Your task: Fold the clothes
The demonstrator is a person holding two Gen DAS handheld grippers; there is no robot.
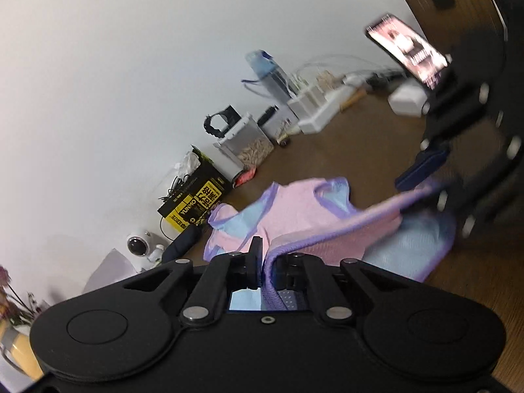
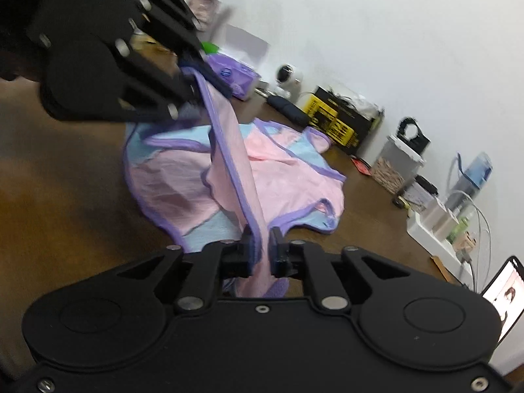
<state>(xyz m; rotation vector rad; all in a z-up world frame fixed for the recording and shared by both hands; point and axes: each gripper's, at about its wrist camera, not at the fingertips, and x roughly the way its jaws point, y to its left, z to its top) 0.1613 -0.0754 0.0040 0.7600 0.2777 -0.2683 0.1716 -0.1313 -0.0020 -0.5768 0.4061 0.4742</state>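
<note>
- One garment [image 2: 278, 177], pink w/ blue panels & purple binding, lies mid-frame on the brown table [image 2: 65, 180] in both wrist views; bulk rumpled on the surface, one bound edge lifted into a taut strip.
- Left of frame, right-wrist view: left gripper [image 2: 193, 96] sits upper left, jaws together, clamped on the far end of that purple edge. In its own view the left gripper [image 1: 267, 262] has the binding pinched btwn the fingers, lower centre.
- Centre, right-wrist view: strip runs diagonally down to the right gripper [image 2: 262, 252] at lower centre. Jaws apart; cloth passes btwn them but the pads don't look to press it, so prob. no real hold there.
- Handling, as a judgement: thin knit, light, very soft, no stiffness; sags & bunches wherever unsupported, not fragile, may slide thru a loose pinch.
- Best hold: the purple binding at hem or corners, as it's thicker & grips better than the pink body. Two well-apart pinches keep the edge straight.
- Right of frame: clutter along the wall, well apart from the cloth.
</note>
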